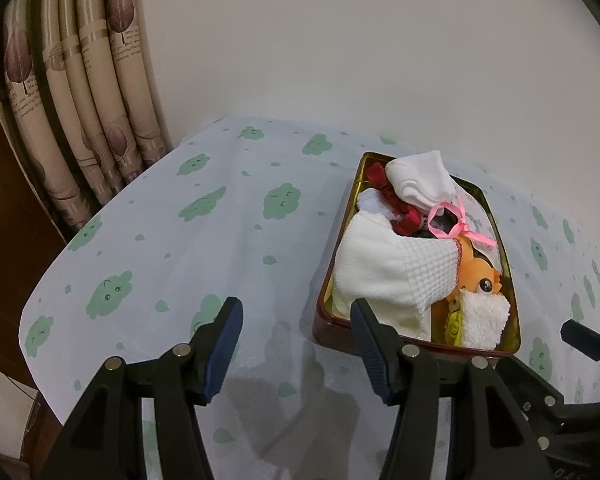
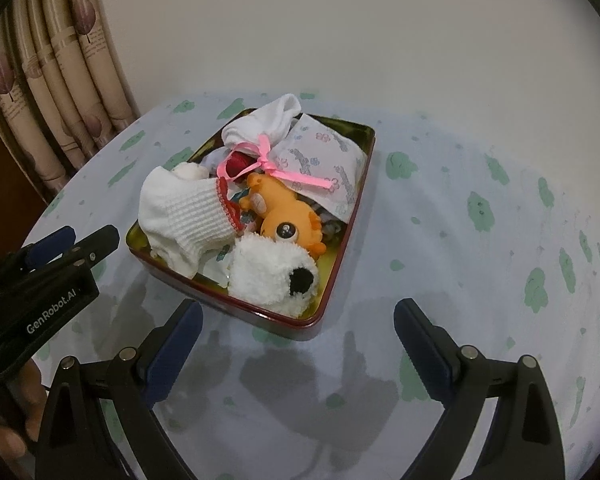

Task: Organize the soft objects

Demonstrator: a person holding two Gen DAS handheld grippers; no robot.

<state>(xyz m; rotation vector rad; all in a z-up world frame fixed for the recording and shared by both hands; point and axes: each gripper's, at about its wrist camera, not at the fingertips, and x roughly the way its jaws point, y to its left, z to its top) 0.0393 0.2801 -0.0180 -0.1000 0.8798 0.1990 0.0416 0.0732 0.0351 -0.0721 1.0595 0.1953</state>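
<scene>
Both your claws hang with jaws spread wide, holding nothing: the left claw over the surface just beside the tin's near left corner, the right claw just short of its near edge. The soft things all lie heaped in the tin: fluffy white toy nearest, ribbed white sock at its left, orange plush, pink ribbon, rolled white cloth farthest. This fits a filled tin or 1 awaiting emptying. If you reach in, pinch only 1 item; the heap overtops the rim. Open cloth lies left and right; the wall stands close behind
</scene>
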